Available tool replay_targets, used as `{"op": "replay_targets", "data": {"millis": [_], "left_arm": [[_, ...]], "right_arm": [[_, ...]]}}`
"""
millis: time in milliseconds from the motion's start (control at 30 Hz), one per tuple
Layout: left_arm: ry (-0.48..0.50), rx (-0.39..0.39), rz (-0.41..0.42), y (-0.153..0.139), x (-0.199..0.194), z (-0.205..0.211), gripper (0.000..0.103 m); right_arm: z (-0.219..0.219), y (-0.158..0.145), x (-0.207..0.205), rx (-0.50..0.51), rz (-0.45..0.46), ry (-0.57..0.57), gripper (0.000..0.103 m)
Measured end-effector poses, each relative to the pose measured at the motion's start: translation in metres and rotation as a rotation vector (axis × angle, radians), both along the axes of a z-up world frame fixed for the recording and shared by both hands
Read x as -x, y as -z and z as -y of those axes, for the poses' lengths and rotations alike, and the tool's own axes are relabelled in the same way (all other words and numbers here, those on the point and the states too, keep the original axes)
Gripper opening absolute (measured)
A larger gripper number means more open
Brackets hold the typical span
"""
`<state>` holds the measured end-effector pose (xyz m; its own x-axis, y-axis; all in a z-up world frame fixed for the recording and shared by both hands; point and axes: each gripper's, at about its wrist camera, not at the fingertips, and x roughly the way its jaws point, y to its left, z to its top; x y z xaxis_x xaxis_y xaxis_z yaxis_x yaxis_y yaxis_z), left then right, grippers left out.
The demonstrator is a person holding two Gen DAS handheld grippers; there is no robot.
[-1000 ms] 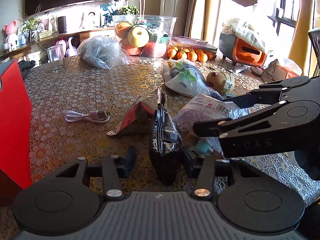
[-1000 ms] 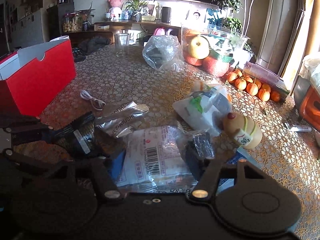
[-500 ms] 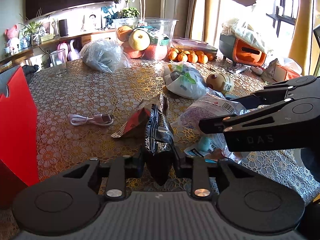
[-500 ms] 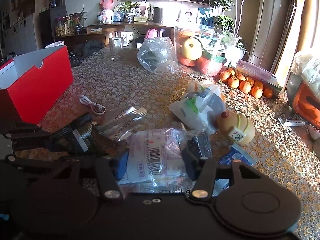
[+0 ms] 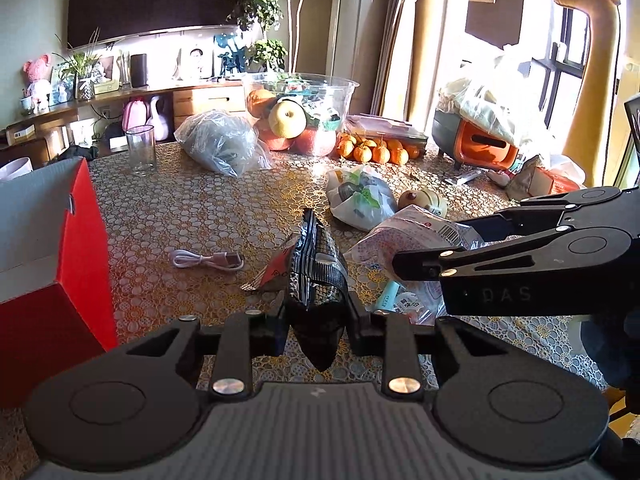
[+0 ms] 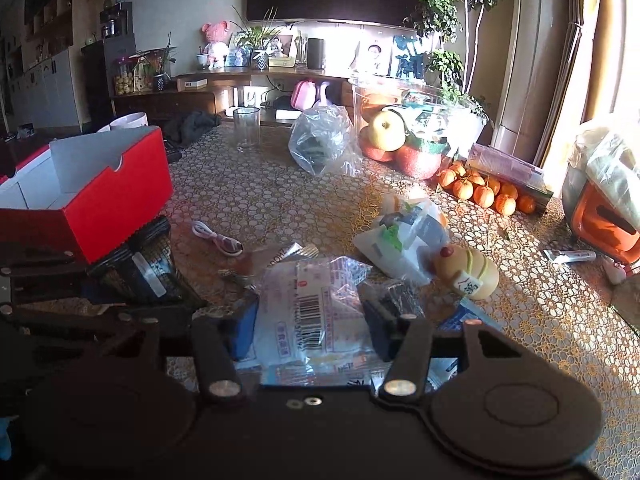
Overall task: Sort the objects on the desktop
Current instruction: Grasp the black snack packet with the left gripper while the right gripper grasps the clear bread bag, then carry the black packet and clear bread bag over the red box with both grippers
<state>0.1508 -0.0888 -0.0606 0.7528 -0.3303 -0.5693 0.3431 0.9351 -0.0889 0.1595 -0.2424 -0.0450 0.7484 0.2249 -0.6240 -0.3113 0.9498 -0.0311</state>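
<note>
My left gripper (image 5: pixel 316 320) is shut on a black snack packet (image 5: pixel 316 272), which stands upright between the pads, clear of the patterned tablecloth (image 5: pixel 192 208). In the right wrist view the same black packet (image 6: pixel 148 268) shows at the left. My right gripper (image 6: pixel 312 328) is shut on a clear-and-white packet with a barcode (image 6: pixel 312 300), its sides pinched by the pads. From the left wrist view the right gripper (image 5: pixel 428 242) comes in from the right, holding that white packet (image 5: pixel 416 232) off the table.
An open red box (image 6: pixel 120 196) stands at the left. On the cloth lie a white USB cable (image 5: pixel 208 260), a foil packet (image 5: pixel 276 272), a white bag (image 5: pixel 360 200) and an egg-shaped toy (image 6: pixel 468 272). Farther back are a glass (image 5: pixel 140 150), a fruit bowl (image 5: pixel 344 88) and tangerines (image 5: pixel 372 152).
The left jaws closed onto the black packet and lifted it. The right jaws narrowed onto the white packet and rose with it. The table objects now sit lower in both views.
</note>
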Motion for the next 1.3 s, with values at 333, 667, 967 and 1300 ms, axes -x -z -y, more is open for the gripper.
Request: {"op": "replay_targets", "data": {"millis": [333,667,967,1300], "left_arm": [[-0.056,0.008,0.039,-0.036,0.04,-0.027,0.027],[-0.162,0.021,0.068,-0.063,0.076,-0.064,0.027],[-0.237,0.027,0.082,-0.075,0.107,-0.1,0.027],[-0.282,0.051,0.066,-0.077,0.115,-0.136,0.027]], "right_arm": [[-0.007,-0.024,0.03,-0.035,0.034,-0.003,0.055],[-0.032,-0.054,0.061,-0.045,0.09,-0.072,0.055],[-0.073,-0.073,0.079,-0.048,0.105,-0.159,0.055],[-0.113,-0.086,0.074,-0.08,0.08,-0.227,0.055]]}}
